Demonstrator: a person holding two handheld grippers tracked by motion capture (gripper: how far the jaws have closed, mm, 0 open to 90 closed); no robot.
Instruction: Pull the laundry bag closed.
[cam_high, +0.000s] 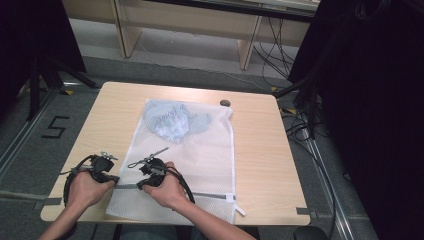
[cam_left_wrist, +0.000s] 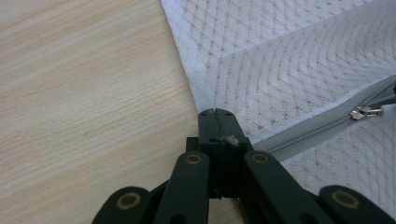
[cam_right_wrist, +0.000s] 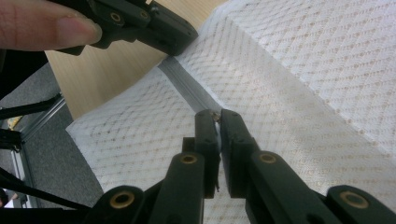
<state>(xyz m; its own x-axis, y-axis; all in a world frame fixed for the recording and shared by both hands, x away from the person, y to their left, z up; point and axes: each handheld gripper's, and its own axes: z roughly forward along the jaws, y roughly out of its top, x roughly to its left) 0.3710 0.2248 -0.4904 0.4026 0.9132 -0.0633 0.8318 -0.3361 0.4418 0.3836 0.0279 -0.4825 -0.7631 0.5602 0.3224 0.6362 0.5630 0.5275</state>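
White mesh zippered laundry bag (cam_high: 200, 155): grey zipper end clamped in left gripper (cam_left_wrist: 217, 114); zipper pull (cam_right_wrist: 215, 115) pinched between right gripper (cam_right_wrist: 217, 116) jaws.

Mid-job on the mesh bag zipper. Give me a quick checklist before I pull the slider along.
1. Left hand-held gripper clamped on the bag edge at the zipper end: ok.
2. Right hand-held gripper pinching the zipper pull: ok, jaws nearly closed on it.
3. Mesh bag flat on the table: ok.
4. Blue garment fully inside, away from the zipper: ok.
5. How far the zipper is closed: cannot tell.
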